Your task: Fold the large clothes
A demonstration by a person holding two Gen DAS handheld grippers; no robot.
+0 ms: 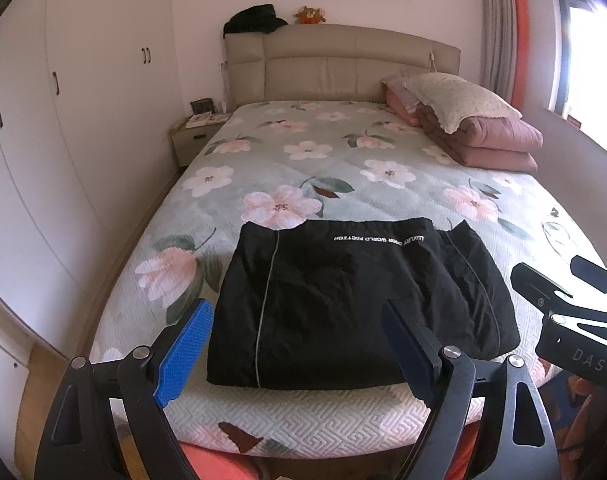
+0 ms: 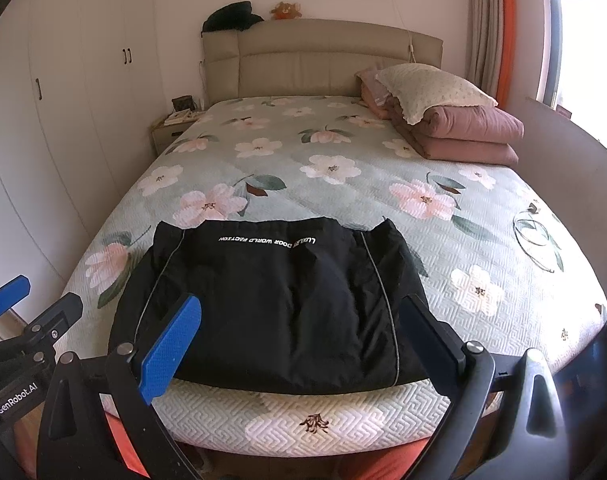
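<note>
You are standing at the foot of a bed [image 1: 311,152] covered in a pale green quilted spread printed with pink and white flowers. A beige padded headboard [image 1: 343,64] is closing off its far end, with a dark bundle [image 1: 255,20] and a small orange plush toy [image 1: 309,15] sitting on top of it. White wardrobe doors [image 1: 63,100] are lining the wall on the left, a low bedside table [image 1: 193,136] is standing beside the headboard, and daylight is coming through a window [image 1: 599,64] on the right. A cream pillow [image 1: 459,98] is lying on folded pink bedding [image 1: 499,144] at the far right corner.

The black garment [image 1: 355,300] is lying folded into a rectangle on the near edge of the spread, white lettering along its far edge.

You are holding the left gripper [image 1: 297,348] with its jaws wide apart and nothing between them. The right gripper [image 2: 303,344] is likewise gaping, gripping nothing, above the garment's near edge.
</note>
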